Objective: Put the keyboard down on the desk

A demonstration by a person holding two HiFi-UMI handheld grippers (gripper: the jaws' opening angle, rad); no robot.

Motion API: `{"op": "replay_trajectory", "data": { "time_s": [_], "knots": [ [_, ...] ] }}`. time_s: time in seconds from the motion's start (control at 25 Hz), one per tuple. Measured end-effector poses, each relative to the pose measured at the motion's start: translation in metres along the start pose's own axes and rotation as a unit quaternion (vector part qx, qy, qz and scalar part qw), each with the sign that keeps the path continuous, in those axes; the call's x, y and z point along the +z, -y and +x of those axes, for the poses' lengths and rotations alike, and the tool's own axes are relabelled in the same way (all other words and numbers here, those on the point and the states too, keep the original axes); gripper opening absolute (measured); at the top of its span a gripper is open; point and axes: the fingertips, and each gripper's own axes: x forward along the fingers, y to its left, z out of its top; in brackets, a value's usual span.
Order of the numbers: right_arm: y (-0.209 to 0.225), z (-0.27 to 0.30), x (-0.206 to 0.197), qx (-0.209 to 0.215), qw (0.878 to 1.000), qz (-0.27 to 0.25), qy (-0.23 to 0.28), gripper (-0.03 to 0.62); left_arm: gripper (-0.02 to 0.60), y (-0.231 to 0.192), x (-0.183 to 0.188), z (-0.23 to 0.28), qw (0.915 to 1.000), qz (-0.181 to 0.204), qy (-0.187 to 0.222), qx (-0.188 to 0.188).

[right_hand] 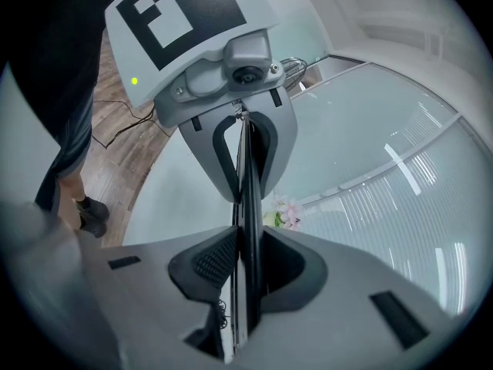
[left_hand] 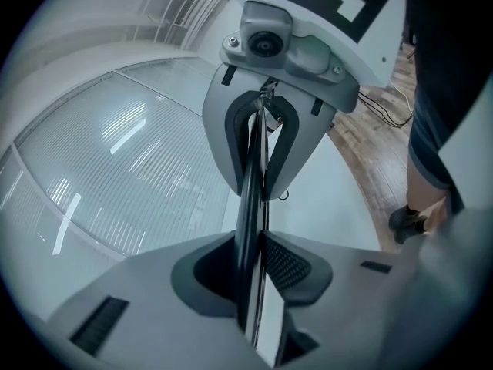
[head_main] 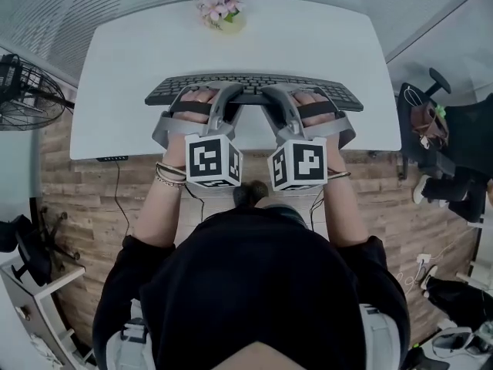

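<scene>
Fingers (left_hand: 286, 265) of the left gripper (left_hand: 252, 277) are clamped on the black, gently curved plastic keyboard (left_hand: 251, 177) – it runs edge-on straight between the ribbed pads, no gap on either side. Same story on the right gripper (right_hand: 245, 272): its fingers (right_hand: 206, 262) pinch the keyboard's thin edge tight.

From the head view, both grippers meet at the middle of the keyboard's near edge, marker cubes toward the person. The keyboard lies level, lengthways across the near half of the white rounded worktop (head_main: 308, 45) – whether it touches the surface I can't tell. A small pot of pink flowers (head_main: 221, 8) sits at the far edge, well apart from the keyboard. Wood-plank floor (head_main: 100, 191) shows below, with a black wire-cage fan (head_main: 23, 91) off to the left.
</scene>
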Motion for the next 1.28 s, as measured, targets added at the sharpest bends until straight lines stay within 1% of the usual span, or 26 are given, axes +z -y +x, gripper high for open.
{"op": "replay_trajectory", "data": {
  "time_s": [0.28, 0.6, 1.28],
  "knots": [
    [0.014, 0.019, -0.01, -0.003, 1.0, -0.009, 0.016, 0.086, 0.107, -0.015, -0.005, 0.019, 0.9999, -0.008, -0.012, 0.005],
    [0.023, 0.033, -0.025, 0.001, 1.0, -0.01, 0.016, 0.086, 0.107, -0.024, -0.004, 0.039, 0.9998, -0.013, -0.012, 0.003],
    [-0.002, 0.048, -0.035, 0.019, 0.999, 0.013, 0.022, 0.086, 0.107, 0.001, -0.012, 0.055, 0.9995, -0.016, -0.02, -0.021]
  ]
}}
